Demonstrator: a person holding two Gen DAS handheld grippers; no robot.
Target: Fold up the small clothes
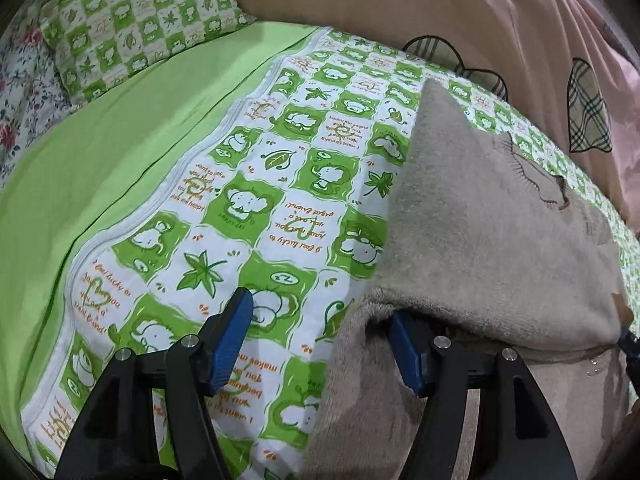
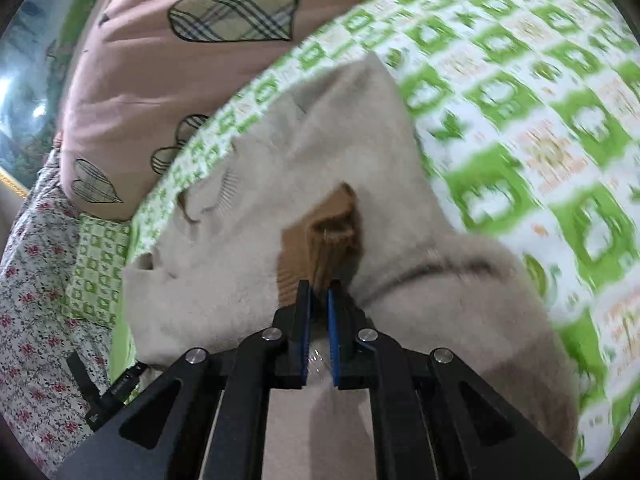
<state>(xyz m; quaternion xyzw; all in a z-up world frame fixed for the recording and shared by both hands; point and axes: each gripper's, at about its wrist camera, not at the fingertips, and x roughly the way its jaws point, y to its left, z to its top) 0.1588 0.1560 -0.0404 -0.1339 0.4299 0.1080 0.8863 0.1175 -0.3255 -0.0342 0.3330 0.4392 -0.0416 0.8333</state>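
So far, the folding is judged only partly done: the beige sweater [image 1: 492, 248] lies rumpled on the bed [image 1: 280, 184], one part doubled over, nothing squared up yet. The left gripper [image 1: 320, 344] is held low with its jaws spread, the sweater's edge draped over its right finger while the left finger rests over bare quilt. The right gripper [image 2: 319, 312] is pressed together, pinching a brown patch [image 2: 328, 228] of the sweater just ahead of its fingertips.
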